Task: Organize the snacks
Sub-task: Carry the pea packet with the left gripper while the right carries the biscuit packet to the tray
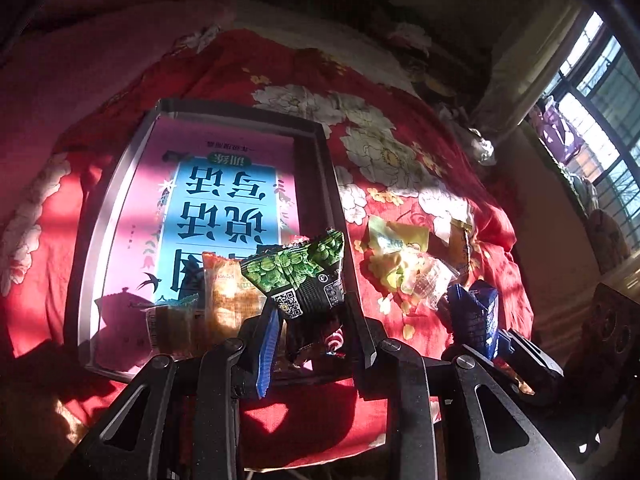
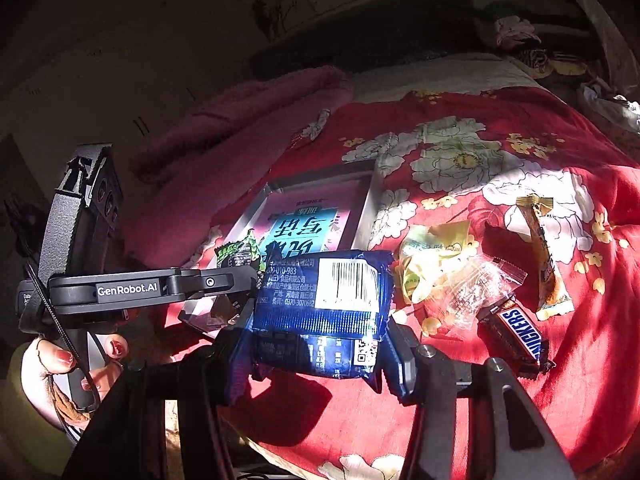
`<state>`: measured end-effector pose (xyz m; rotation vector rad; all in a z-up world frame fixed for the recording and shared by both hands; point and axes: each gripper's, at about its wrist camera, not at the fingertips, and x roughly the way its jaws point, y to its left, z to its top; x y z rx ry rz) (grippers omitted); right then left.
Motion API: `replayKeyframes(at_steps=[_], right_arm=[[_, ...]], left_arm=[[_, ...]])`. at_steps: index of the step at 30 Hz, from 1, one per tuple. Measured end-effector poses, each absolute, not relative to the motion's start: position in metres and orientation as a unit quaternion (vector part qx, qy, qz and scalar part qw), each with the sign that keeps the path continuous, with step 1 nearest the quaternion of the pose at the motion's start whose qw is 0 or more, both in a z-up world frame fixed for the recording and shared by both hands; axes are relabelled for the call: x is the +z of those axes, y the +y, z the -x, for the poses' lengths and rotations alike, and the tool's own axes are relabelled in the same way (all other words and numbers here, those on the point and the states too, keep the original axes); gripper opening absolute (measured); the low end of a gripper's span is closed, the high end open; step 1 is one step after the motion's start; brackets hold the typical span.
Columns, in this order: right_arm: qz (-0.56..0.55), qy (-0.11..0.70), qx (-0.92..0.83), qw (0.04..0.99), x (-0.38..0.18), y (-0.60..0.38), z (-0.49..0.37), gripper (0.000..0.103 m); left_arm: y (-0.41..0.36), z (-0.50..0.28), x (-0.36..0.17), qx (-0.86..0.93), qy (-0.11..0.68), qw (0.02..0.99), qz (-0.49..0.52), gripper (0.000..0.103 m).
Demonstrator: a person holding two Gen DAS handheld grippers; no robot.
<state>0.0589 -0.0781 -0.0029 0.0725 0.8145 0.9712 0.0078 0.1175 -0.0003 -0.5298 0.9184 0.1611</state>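
My left gripper (image 1: 312,320) is shut on a green pea packet (image 1: 304,276), held over the near right corner of a metal tray (image 1: 104,208). The tray's floor bears a pink and blue print, and an orange packet (image 1: 228,296) and a pale packet (image 1: 172,324) lie at its near end. My right gripper (image 2: 320,360) is shut on a blue snack packet (image 2: 324,308), lifted above the red bedspread just right of the tray (image 2: 370,204). In the right wrist view the left gripper (image 2: 244,272) with its green packet (image 2: 238,252) hangs over the tray.
On the red flowered bedspread (image 2: 520,140), right of the tray, lie a yellow packet (image 2: 432,256), a clear wrapper (image 2: 480,284), a Snickers bar (image 2: 516,332) and a gold-brown bar (image 2: 548,264). A pink blanket (image 2: 240,128) is heaped behind. A person's hand (image 2: 68,360) grips the left handle.
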Motion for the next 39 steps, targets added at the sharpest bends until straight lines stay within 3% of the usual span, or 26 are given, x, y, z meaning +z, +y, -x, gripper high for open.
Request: replayKeyframes(at_steps=[24,39], right_arm=[[0.02,0.397,0.47,0.788,-0.011,-0.009,-0.057,0.054],[0.041,0.398,0.464,0.79,-0.019,0.008,-0.064,0.054]], left_arm=[[0.208,0.036,-0.022,0.165,0.431,0.834,0.301,0.031],[0.202,0.031,-0.035,0.168,0.461,0.827,0.274,0.031]])
